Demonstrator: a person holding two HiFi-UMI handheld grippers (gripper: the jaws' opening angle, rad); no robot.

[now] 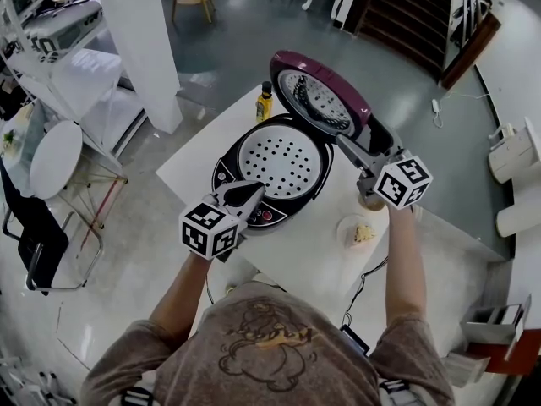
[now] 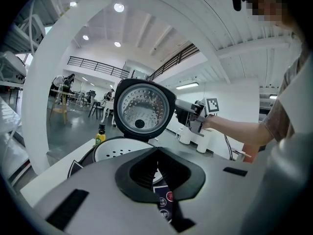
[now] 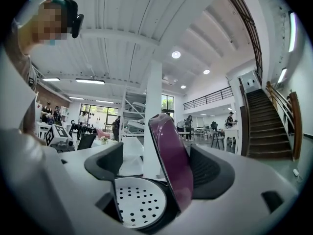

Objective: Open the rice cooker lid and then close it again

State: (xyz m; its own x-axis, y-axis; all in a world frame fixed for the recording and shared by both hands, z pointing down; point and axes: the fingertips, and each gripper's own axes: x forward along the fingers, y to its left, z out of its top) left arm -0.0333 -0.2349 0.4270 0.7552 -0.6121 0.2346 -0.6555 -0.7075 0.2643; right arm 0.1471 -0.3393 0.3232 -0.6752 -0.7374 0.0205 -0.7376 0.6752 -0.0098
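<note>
The rice cooker (image 1: 275,172) stands on a white table (image 1: 304,252) with its purple lid (image 1: 325,96) raised upright. A white perforated tray (image 1: 283,159) fills the pot. My right gripper (image 1: 355,146) is open at the lid's right edge by the hinge. In the right gripper view the lid (image 3: 171,155) stands edge-on between the spread pads (image 3: 105,163), not pinched. My left gripper (image 1: 249,194) is shut, holding nothing, over the cooker's front control panel (image 2: 166,202), which shows through the slit below its tips. The left gripper view shows the lid's metal inside (image 2: 143,107).
A yellow bottle (image 1: 265,102) stands at the table's far edge behind the cooker. A small plate with food (image 1: 359,231) and a cup (image 1: 369,200) sit to the cooker's right. A cable hangs off the near table edge. A white pillar (image 1: 139,41) rises at the left.
</note>
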